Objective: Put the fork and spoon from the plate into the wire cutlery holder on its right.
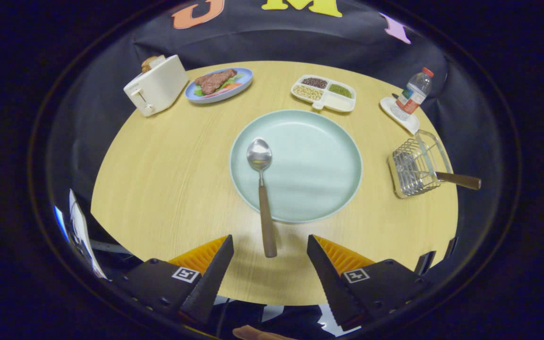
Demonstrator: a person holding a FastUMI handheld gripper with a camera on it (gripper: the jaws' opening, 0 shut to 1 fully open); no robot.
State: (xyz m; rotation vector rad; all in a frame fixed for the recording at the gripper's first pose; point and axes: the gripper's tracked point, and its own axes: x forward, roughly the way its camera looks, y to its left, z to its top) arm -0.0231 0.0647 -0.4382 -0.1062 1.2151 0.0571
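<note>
One utensil is left on the plate (pixel 321 163): the spoon (pixel 262 189), bowl resting on the plate's left part, handle running over the near rim onto the table (pixel 158 189), its end lying between the gripper's fingertips and a little ahead of them. The gripper (pixel 270 245) stands wide open, holding nothing, both fingers clear of the handle.

A wooden handle juts from the wire cutlery holder (pixel 413 167) at the table's right edge — judged to be the fork already placed, though its head cannot be made out through the wires.

Risks noted:
- The handle bridges rim and tabletop, so it sits tilted; a closure too near its free end could lever the bowl up or let the spoon pivot and slip out.
- A low approach could push the handle end and slide the spoon across the plate, or shift the plate itself.
- The holder stands close to the table's right edge; a hard drop or a knock from the fingers could tip it or drive it off, the protruding handle adding leverage.
- The bottle (pixel 413 94) behind the holder could be struck on a wide swing.

Hard to make out: the holder's compartments and whether it stands upright or leans; the gap, if any, under the spoon handle; the near edge of the table behind the fingers.
</note>
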